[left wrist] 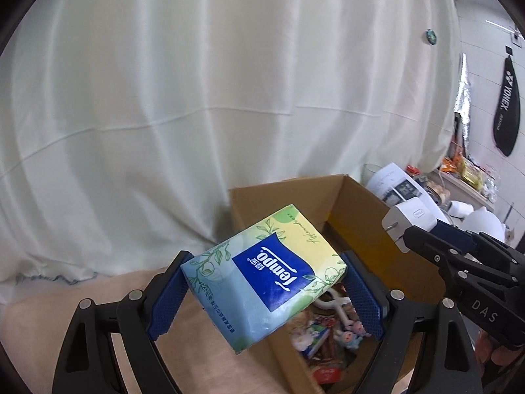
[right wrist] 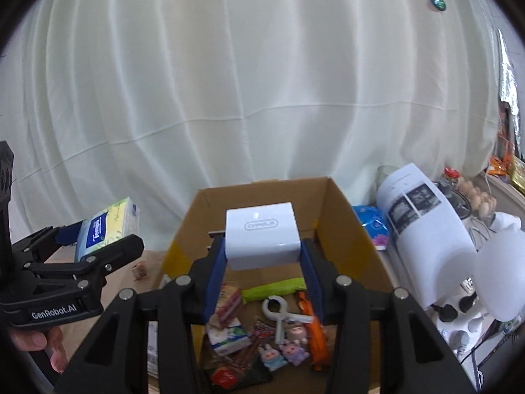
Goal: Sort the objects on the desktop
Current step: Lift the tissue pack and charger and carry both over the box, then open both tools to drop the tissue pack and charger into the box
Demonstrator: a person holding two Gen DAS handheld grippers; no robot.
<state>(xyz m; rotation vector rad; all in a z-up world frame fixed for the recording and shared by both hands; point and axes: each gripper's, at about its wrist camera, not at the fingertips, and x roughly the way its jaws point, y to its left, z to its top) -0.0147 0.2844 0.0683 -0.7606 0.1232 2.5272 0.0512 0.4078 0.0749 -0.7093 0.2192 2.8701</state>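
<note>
My left gripper is shut on a Tempo tissue pack, blue, green and yellow, held tilted in the air at the left edge of the open cardboard box. The pack also shows in the right wrist view, with the left gripper beside the box. My right gripper is shut on a white charger block, held above the box. The charger shows at the right in the left wrist view. Small toys, snacks and a white clip lie in the box.
A white curtain hangs behind. Right of the box stand a rolled printed sheet, a blue packet, jars, an egg tray and white appliances. The table's beige surface lies left of the box.
</note>
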